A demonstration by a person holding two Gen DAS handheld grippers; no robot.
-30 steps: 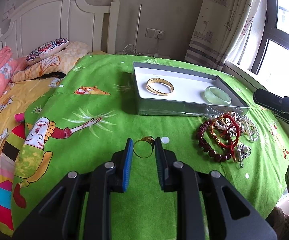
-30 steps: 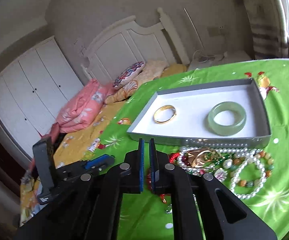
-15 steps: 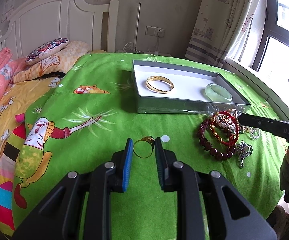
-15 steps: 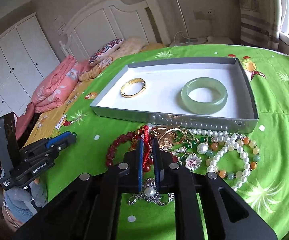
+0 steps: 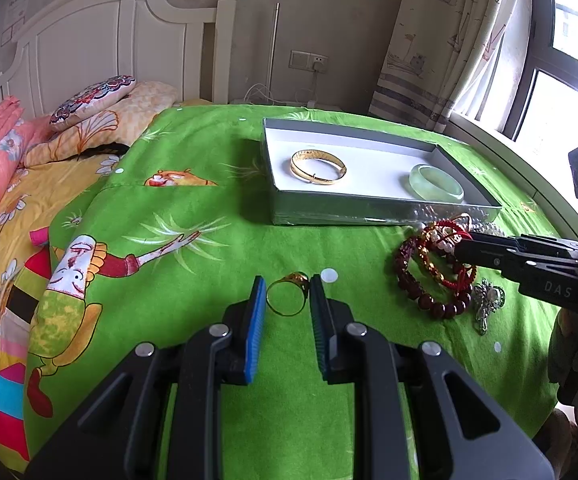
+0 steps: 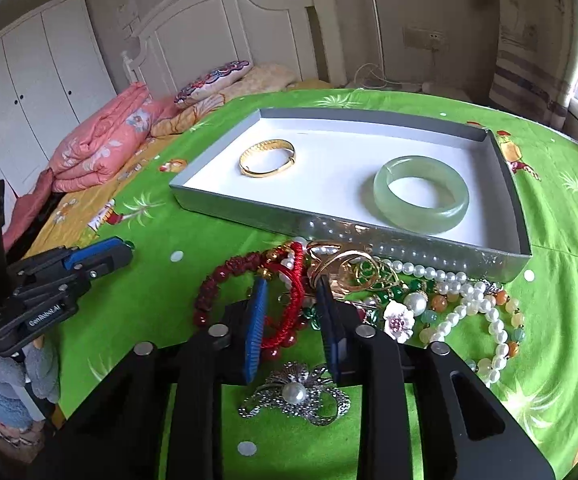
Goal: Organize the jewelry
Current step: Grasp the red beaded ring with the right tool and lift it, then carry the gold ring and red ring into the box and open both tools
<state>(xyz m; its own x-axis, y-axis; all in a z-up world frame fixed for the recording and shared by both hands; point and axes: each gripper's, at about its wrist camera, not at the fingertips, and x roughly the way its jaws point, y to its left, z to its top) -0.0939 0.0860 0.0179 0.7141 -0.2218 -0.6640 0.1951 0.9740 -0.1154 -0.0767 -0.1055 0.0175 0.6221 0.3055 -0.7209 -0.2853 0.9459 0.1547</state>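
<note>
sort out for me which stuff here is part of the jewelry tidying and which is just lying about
Part of the job:
- grey tray
- gold bangle and jade bangle, both in the tray
- gold ring between the left gripper's open fingers
- red cord bracelet between the right gripper's fingers
- pearl strand
- silver brooch

Just lying about:
- pink quilt
- patterned pillow
- curtain

I see a white headboard [image 5: 101, 36], a patterned pillow [image 5: 93, 98] and pink quilt [image 6: 101, 144] at the bed's head, and a white wardrobe [image 6: 29, 72].
</note>
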